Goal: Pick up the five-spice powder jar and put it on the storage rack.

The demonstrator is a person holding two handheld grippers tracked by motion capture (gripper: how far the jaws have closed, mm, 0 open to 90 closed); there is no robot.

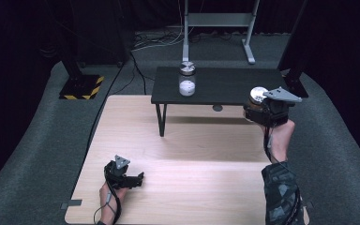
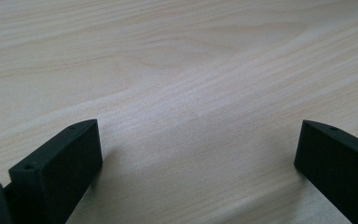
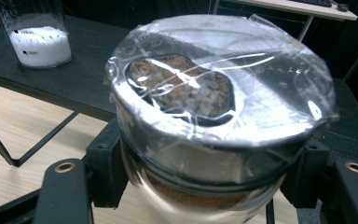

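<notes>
A jar (image 3: pixel 214 116) of brown granules, sealed with plastic film, is pinched between the jaws of the right hand-held gripper (image 1: pixel 262 108) and held in the air at the right front corner of the black shelf (image 1: pixel 225 86). It is judged lifted but not yet set down. A second jar (image 1: pixel 187 78), partly filled with white powder, stands at the shelf's left end. The left hand-held gripper (image 1: pixel 138 179) is rested, jaws spread and holding nothing, near the worktop's (image 1: pixel 192 187) near-left corner.

Dim room, lit tabletop (image 1: pixel 183 164), glare on soft-focus plastic wrap (image 3: pixel 242 93).
</notes>
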